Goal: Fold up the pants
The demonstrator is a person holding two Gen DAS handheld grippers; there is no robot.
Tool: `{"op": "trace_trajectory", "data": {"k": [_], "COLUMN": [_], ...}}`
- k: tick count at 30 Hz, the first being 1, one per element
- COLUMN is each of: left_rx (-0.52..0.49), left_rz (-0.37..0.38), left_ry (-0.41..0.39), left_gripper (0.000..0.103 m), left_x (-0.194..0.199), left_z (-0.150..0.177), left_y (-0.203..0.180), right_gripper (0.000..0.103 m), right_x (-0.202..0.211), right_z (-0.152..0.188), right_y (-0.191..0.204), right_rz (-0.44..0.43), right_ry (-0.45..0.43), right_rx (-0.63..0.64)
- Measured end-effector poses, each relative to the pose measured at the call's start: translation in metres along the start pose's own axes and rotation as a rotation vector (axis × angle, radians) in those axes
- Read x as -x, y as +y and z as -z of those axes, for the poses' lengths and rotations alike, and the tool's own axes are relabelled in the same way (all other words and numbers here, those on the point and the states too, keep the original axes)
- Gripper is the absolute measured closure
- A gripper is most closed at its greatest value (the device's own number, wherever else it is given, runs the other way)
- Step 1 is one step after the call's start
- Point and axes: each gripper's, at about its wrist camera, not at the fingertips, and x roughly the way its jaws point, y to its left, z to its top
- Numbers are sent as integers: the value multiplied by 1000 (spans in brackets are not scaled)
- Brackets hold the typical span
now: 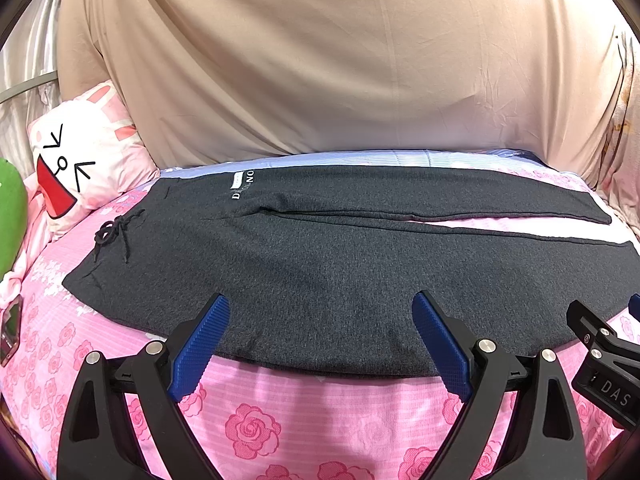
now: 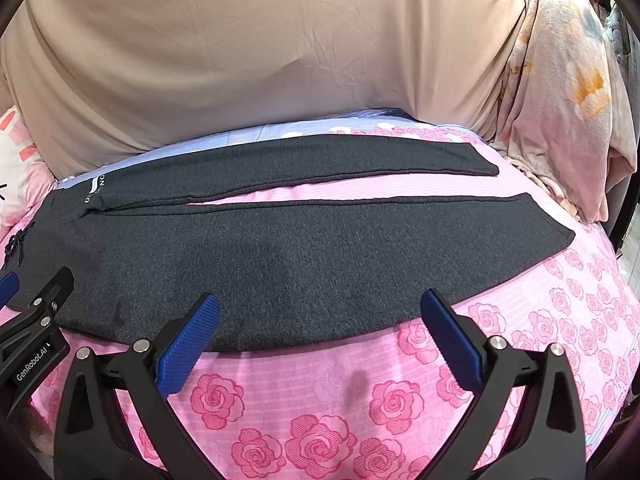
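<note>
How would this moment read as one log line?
pants: flat, unfolded, legs apart | left gripper: open, near edge | right gripper: open, near edge

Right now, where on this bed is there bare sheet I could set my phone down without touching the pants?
The widest bare patch is the rose sheet on the near side, between the pants and the open right gripper. More lies past the leg ends. The strip between the two legs is narrow. The waistband end is crowded by the bunny pillow.
</note>
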Motion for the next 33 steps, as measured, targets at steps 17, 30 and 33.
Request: {"op": "trace_trajectory", "data": {"k": [17,30,33], "left_rx": [0,0,0], "left_rz": [1,1,1], "left_ry": [-2,-1,-2], "left_gripper": [12,12,12], "left_x": [0,0,0], "left_z": [1,1,1], "left_y": [1,1,1], "right_gripper": [5,5,5], "right_x": [-1,-2,-1], "right_z": [-1,0,1], "right_y": [0,-1,-1], "right_rz": [1,5,4], "right_ry": [4,14,15], "right_rx": [0,2,2]}}
